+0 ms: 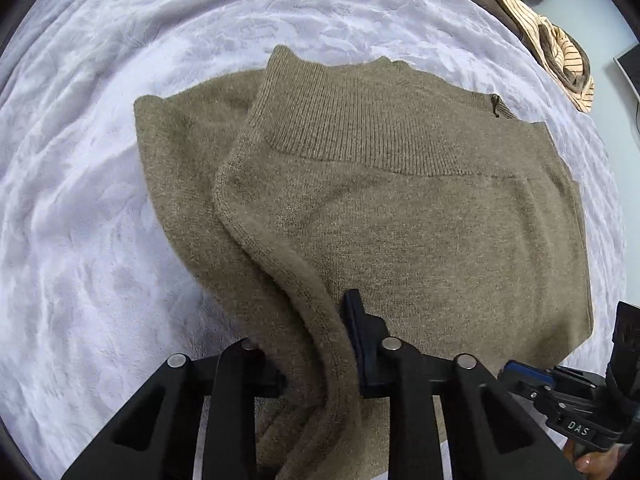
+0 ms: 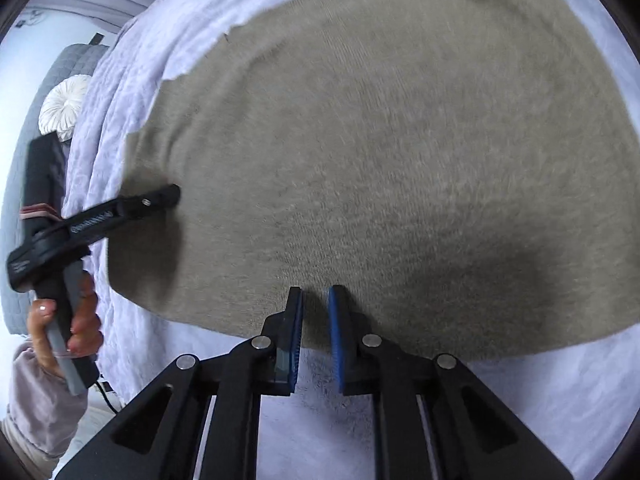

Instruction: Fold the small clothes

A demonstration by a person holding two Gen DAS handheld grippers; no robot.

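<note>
One olive-brown knit sweater (image 1: 400,208) lies on the white fleece bed (image 1: 100,160); left gripper (image 1: 316,344) jaws pinch its sleeve edge, right gripper (image 2: 316,320) jaws slightly spread.

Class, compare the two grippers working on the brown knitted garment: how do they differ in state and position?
The left gripper is shut on a thick folded edge of the brown knitted garment; the right gripper is open, with a narrow gap and nothing clamped. The left gripper lifts its fold off the white blanket; the right gripper sits at the garment's flat near hem. Both are black with blue pads.
</note>
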